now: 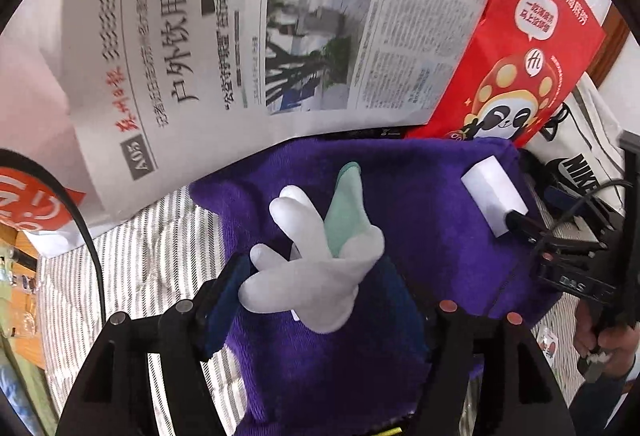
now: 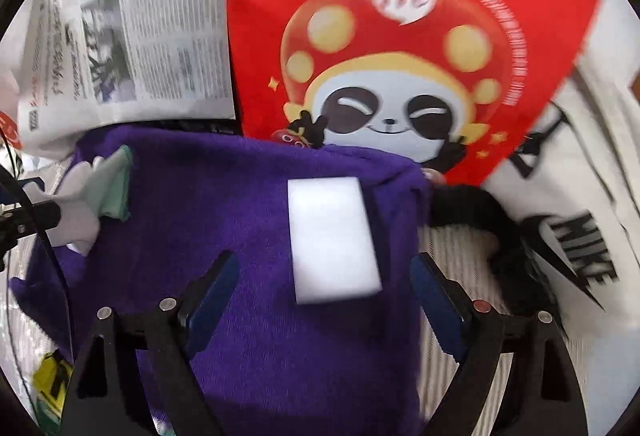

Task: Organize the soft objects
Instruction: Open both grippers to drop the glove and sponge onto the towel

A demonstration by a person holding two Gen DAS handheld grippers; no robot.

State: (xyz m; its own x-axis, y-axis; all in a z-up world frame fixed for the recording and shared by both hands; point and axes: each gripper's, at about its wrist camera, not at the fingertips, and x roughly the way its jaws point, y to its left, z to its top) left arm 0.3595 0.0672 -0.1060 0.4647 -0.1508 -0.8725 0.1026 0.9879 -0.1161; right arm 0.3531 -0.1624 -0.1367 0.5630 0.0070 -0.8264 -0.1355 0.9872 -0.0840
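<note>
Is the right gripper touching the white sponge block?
Apart. In the right wrist view the right gripper stands open, and purple towel shows between each pad and the white sponge block.

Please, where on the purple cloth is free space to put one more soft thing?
The purple cloth is bare between the white-and-green plush piece and the white sponge block, and nearer the camera, below the sponge. The far edge is crowded by the newspaper and red bag.

The newspaper [image 1: 256, 36] is cut off at the top edge; the purple towel [image 2: 248, 204] hides the red bag's [image 2: 400, 36] bottom.
</note>
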